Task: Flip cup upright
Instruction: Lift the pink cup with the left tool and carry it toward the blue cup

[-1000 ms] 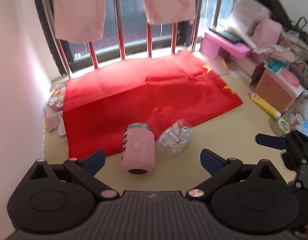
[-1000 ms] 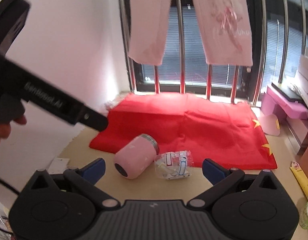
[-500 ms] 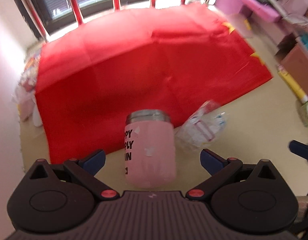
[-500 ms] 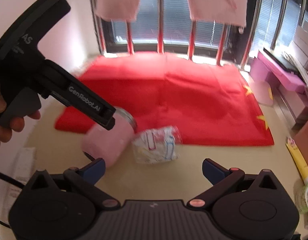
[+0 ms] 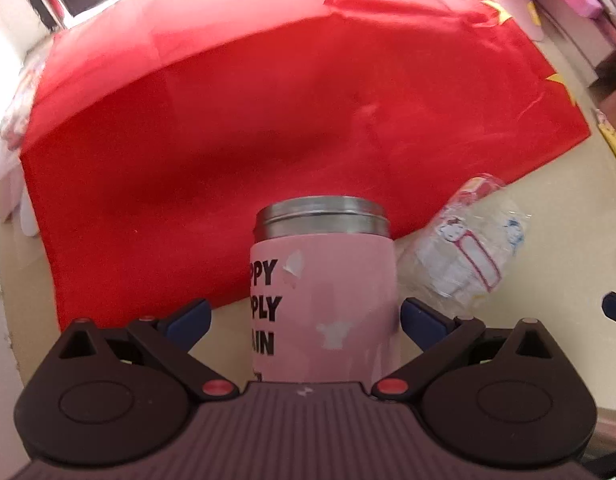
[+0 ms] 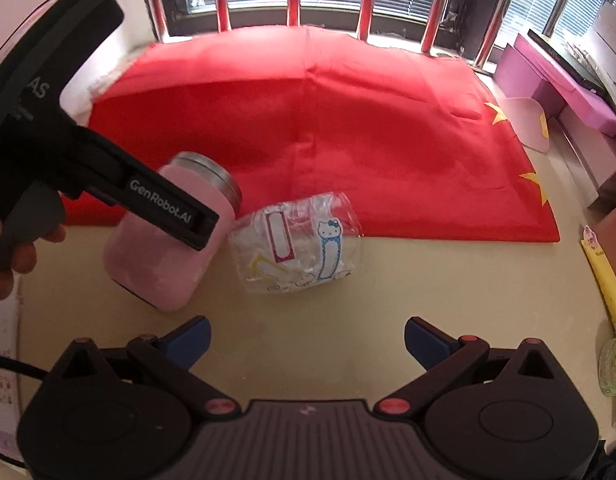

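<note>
Beige floor meets red cloth (image 6: 347, 128) edge where pink cup (image 5: 321, 300) lies tilted between the spread left tool (image 5: 304, 320); right tool (image 6: 306, 338) gapes.

cup (image 5: 321, 304): matt pink, metal rim | bag (image 6: 298, 246): glossy plastic | flag (image 6: 308, 120): probably cloth

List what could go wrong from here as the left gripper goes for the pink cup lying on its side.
1. The left gripper is open around the pink cup with the steel rim; the round, smooth-looking body may roll or slip as the fingers close.
2. The clear plastic sticker packet lies against the cup's rim end and could be dragged or pinched.
3. The rim rests at the red cloth's edge, so the cup might stand unevenly there.
</note>
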Tool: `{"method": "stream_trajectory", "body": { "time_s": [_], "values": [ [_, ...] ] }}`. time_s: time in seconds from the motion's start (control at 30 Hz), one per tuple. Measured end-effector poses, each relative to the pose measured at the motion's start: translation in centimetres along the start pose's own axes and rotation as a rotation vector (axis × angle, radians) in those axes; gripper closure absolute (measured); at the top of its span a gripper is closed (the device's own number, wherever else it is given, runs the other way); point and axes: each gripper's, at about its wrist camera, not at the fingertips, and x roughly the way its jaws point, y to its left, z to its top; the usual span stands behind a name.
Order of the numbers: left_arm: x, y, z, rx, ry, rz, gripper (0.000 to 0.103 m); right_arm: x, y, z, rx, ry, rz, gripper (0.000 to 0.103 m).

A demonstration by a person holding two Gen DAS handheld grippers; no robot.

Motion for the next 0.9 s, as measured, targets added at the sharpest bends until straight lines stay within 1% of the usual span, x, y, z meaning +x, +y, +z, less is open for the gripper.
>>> {"method": "stream_trajectory", "body": {
  "time_s": [0.1, 0.13, 0.17, 0.2, 0.27, 0.3, 0.43, 0.57, 0.63, 0.8, 0.9],
  "values": [
    [1.4, -0.3, 0.0, 0.011, 0.008, 0.004, 0.0, 0.8, 0.2, 0.1, 0.001, 0.022, -0.017, 0.0],
    [2.0, -0.3, -0.1, 0.008, 0.017, -0.003, 0.008, 1.0, 0.3, 0.1, 0.001, 0.028, -0.021, 0.0],
    [2.7, -0.2, -0.3, -0.007, 0.025, -0.039, 0.018, 1.2, 0.4, 0.1, 0.0, 0.031, -0.021, 0.0],
    [3.0, -0.1, -0.5, -0.02, 0.024, -0.048, 0.019, 1.3, 0.5, 0.0, -0.004, 0.032, -0.019, 0.0],
    [2.8, -0.5, -0.9, 0.017, -0.004, -0.044, 0.019, 1.1, 0.7, -0.1, -0.007, 0.028, -0.015, 0.0],
    [2.7, -0.4, -1.0, 0.019, -0.009, -0.048, 0.019, 1.0, 0.7, -0.2, -0.006, 0.024, -0.012, 0.0],
    [1.3, 0.2, -1.8, 0.009, -0.012, -0.022, 0.019, -0.7, 0.9, -0.6, -0.007, -0.007, 0.003, 0.0],
    [-1.7, 0.4, -2.5, 0.002, -0.059, 0.007, 0.019, -3.4, 1.2, -1.2, -0.022, -0.073, 0.03, 0.0],
    [-3.9, 0.2, -2.8, 0.007, -0.094, 0.025, 0.019, -5.1, 1.1, -1.6, -0.021, -0.112, 0.043, 0.0],
    [-11.0, -1.1, -4.4, 0.042, -0.183, 0.073, 0.019, -9.7, 0.7, -2.6, -0.029, -0.201, 0.09, 0.0],
    [-15.5, -2.5, -6.6, 0.07, -0.243, 0.099, 0.019, -12.7, 0.5, -3.6, -0.051, -0.265, 0.129, 0.0]
  ]
}}
